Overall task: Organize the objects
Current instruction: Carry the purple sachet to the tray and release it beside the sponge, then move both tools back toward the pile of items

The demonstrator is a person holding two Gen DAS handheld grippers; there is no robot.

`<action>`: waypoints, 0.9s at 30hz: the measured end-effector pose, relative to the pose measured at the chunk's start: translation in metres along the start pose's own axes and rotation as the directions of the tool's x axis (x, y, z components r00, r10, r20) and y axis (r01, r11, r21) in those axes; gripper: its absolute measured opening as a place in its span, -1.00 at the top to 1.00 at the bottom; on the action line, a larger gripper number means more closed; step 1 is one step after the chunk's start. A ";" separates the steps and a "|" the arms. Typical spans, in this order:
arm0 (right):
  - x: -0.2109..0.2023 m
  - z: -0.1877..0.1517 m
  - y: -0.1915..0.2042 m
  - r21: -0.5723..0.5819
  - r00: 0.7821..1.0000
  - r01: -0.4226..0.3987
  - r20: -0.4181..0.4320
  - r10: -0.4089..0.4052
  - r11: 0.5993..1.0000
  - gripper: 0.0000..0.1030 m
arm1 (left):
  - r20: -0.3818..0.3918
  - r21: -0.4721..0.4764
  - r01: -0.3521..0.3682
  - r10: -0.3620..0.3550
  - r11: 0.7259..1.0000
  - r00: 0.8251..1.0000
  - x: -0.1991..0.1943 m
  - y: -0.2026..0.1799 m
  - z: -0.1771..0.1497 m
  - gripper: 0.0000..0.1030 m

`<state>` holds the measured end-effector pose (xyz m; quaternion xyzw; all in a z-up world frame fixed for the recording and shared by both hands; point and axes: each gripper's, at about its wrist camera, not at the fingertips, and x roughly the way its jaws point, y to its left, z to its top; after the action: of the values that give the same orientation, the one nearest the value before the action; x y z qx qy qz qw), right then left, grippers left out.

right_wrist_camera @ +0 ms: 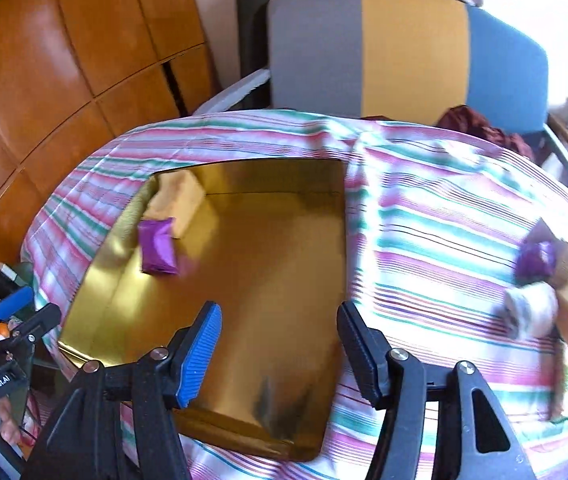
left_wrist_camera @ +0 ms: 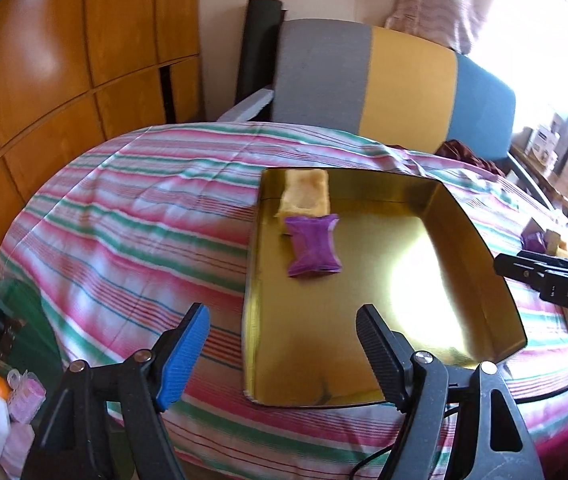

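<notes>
A shallow gold tin tray (left_wrist_camera: pixel 479 224) (right_wrist_camera: pixel 335 240) lies on the striped cloth. In its far left corner rest a yellow wrapped snack (left_wrist_camera: pixel 305 196) (right_wrist_camera: pixel 176 196) and, just in front of it, a purple packet (left_wrist_camera: pixel 313 248) (right_wrist_camera: pixel 157 246). My left gripper (left_wrist_camera: pixel 284 340) hovers open above the tray's near left edge, nothing between its fingers. My right gripper (right_wrist_camera: pixel 278 340) is open and empty over the tray's near right part; in the left wrist view it shows only as a black body at the right edge. A pile of loose packets (right_wrist_camera: pixel 551 284) (left_wrist_camera: pixel 539 240), purple, white and yellow, lies on the cloth at the right.
The striped cloth (left_wrist_camera: pixel 132 232) covers a table. A grey, yellow and blue chair back (left_wrist_camera: pixel 387 88) stands behind it, wooden cabinets (left_wrist_camera: pixel 64 60) at left. Small bottles and clutter (left_wrist_camera: pixel 0 408) sit low at the left. A dark red cloth (right_wrist_camera: pixel 479 124) lies at the far edge.
</notes>
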<state>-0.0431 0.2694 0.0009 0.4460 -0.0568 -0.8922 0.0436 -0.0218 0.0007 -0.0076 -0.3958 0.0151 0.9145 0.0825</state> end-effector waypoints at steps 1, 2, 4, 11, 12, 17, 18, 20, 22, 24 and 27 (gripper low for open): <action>-0.004 -0.001 -0.009 0.012 1.000 0.012 0.003 -0.012 1.000 -0.20 | 0.001 0.011 0.004 -0.004 1.000 1.000 0.000 -0.005 0.000 -0.48; -0.008 -0.003 -0.019 0.024 1.000 0.025 0.008 -0.025 0.999 -0.20 | 0.002 0.024 0.011 -0.011 1.000 1.000 -0.001 -0.010 0.001 -0.48; -0.017 -0.006 -0.037 0.046 0.998 0.056 0.015 -0.057 0.997 -0.21 | 0.005 0.046 0.020 -0.020 0.999 1.000 -0.001 -0.020 0.003 -0.48; -0.053 -0.019 -0.123 0.173 0.979 0.194 0.027 -0.201 0.966 -0.22 | -0.003 0.134 0.071 -0.071 0.988 0.997 0.004 -0.059 0.010 -0.49; -0.058 -0.022 -0.137 0.204 0.974 0.213 0.029 -0.223 0.956 -0.23 | -0.004 0.145 0.081 -0.081 0.986 0.997 0.004 -0.065 0.012 -0.49; -0.087 -0.038 -0.215 0.408 0.931 0.315 0.039 -0.362 0.857 -0.27 | -0.011 0.212 0.147 -0.148 0.966 0.989 0.005 -0.101 0.023 -0.48; -0.092 -0.043 -0.229 0.452 0.924 0.324 0.039 -0.381 0.831 -0.27 | -0.020 0.224 0.166 -0.166 0.960 0.986 0.006 -0.111 0.025 -0.48; -0.101 -0.055 -0.253 0.538 0.910 0.329 0.038 -0.412 0.776 -0.27 | -0.036 0.245 0.196 -0.193 0.950 0.981 0.008 -0.128 0.030 -0.48; -0.109 -0.067 -0.273 0.617 0.903 0.314 0.041 -0.428 0.722 -0.28 | -0.049 0.267 0.211 -0.206 0.940 0.977 0.012 -0.144 0.033 -0.48; -0.111 -0.078 -0.289 0.682 0.907 0.287 0.034 -0.420 0.673 -0.29 | -0.064 0.288 0.230 -0.221 0.930 0.973 0.016 -0.162 0.037 -0.48; -0.113 -0.086 -0.301 0.728 0.917 0.255 0.027 -0.398 0.636 -0.29 | -0.091 0.327 0.260 -0.244 0.908 0.966 0.023 -0.192 0.041 -0.48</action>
<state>0.0854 0.5767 -0.0035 0.3455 -0.3186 -0.8301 -0.3000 -0.0354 0.1968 0.0114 -0.3963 0.1218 0.8703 0.2657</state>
